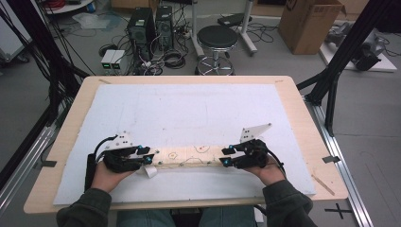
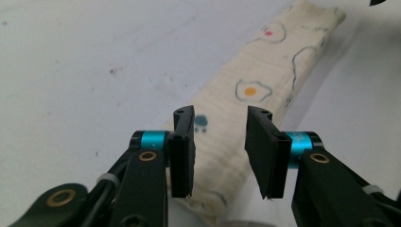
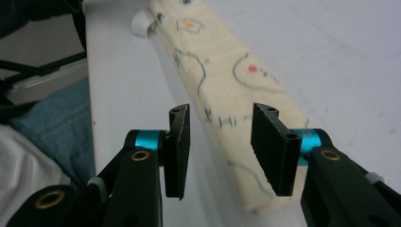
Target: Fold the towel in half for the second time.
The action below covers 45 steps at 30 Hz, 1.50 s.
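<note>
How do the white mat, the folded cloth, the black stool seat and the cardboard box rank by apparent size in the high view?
1. White mat, by far the largest.
2. Folded cloth and cardboard box: look close in area; the box is farther away and cut off by the frame, so unranked.
3. Black stool seat, smallest, though farther off.

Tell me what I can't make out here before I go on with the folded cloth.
- Near ends of the folded cloth: both gripper views, hidden under the jaws and cut by the bottom edge.
- Printed motifs: high view, too small to read.
- White tag at the cloth's left end: too small and blurred in the right gripper view to tell what it is.
- Left gripper, right gripper: open astride the cloth; contact underneath is hidden.
</note>
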### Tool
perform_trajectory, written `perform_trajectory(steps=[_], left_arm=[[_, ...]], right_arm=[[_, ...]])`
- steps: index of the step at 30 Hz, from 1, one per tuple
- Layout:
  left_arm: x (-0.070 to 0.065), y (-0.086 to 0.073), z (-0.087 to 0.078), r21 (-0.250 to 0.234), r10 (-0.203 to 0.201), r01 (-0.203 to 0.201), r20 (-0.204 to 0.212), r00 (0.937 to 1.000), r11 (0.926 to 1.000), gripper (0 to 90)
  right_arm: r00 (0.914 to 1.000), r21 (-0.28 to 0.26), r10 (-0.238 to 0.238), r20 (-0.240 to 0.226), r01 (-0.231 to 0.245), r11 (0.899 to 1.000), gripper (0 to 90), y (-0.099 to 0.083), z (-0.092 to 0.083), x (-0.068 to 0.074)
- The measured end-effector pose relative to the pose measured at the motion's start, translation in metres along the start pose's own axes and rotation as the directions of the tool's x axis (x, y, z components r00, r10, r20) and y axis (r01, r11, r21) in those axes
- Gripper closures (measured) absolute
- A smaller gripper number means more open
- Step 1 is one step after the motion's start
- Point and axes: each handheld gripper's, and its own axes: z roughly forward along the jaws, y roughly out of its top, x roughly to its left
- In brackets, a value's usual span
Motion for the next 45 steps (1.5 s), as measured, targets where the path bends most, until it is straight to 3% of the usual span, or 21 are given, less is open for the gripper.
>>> perform_trajectory(steps=[4, 12, 19, 21, 23, 34, 45], left_arm=[[-0.001, 0.007, 0.004, -0.009, 0.016, -0.016, -0.001, 0.9999, 0.9998, 61.9], [-0.006, 0.016, 0.031, 0.040, 0.081, -0.082, 0.021, 0.9965, 0.9959, 71.0], [-0.002, 0.011, 0.045, 0.119, 0.095, -0.097, 0.025, 0.9952, 0.9881, 69.8], [0.000, 0.006, 0.045, 0.136, 0.090, -0.091, 0.013, 0.9958, 0.9864, 68.5], [0.003, 0.003, 0.045, 0.165, 0.084, -0.084, 0.009, 0.9964, 0.9827, 66.9], [0.007, -0.003, 0.038, 0.201, 0.089, -0.087, -0.001, 0.9960, 0.9757, 58.7], [0.008, -0.005, 0.040, 0.211, 0.082, -0.079, -0.007, 0.9966, 0.9743, 53.9]], right_arm=[[0.9997, -0.012, -0.020, -0.016, 0.019, 1.000, 56.3, 0.015, 0.010, 0.000], [0.9998, 0.017, 0.012, -0.014, -0.012, 1.000, 56.5, 0.033, 0.047, -0.008], [0.9999, 0.113, -0.012, -0.002, 0.012, 0.994, 54.3, 0.031, 0.075, -0.010], [0.9991, 0.169, -0.039, 0.019, 0.035, 0.985, 53.1, 0.028, 0.079, -0.009], [0.9985, 0.175, -0.048, 0.028, 0.042, 0.984, 52.7, 0.025, 0.079, -0.009], [0.9973, 0.169, -0.034, 0.065, 0.023, 0.985, 47.8, 0.007, 0.063, -0.008], [0.9946, 0.138, -0.020, 0.102, 0.006, 0.990, 45.3, -0.011, 0.037, -0.014]])
